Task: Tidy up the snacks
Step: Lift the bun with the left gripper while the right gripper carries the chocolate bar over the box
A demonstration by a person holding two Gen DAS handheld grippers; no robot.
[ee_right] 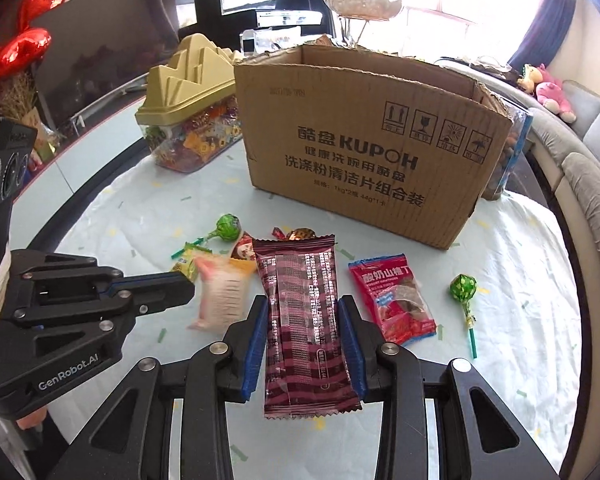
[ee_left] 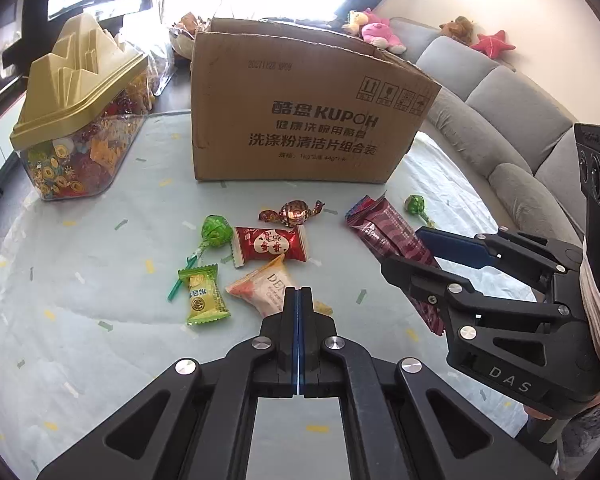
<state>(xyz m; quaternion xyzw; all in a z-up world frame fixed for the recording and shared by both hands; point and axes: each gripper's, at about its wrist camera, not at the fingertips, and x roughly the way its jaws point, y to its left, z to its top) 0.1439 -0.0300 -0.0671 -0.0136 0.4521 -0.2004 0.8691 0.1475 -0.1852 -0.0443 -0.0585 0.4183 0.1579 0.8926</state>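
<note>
The left gripper (ee_left: 299,312) is hovering low over the tabletop (ee_left: 80,320), its jaws pressed together on nothing, pointing toward the pale snack pouch (ee_left: 266,290) just ahead. To its right, the right gripper (ee_right: 306,344) is reaching forward, its blue pads clamping the long maroon snack bar (ee_right: 306,320) lengthwise, short of the open cardboard box (ee_right: 372,152).

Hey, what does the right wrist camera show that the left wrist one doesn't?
Only the right wrist view shows the red hawthorn snack bag and the box's open interior. Only the left wrist view shows the red wrapped candy fully, and the left gripper shut on nothing. Both show the cardboard box, the gold-lidded candy jar and the right gripper gripping the maroon snack bar.
</note>
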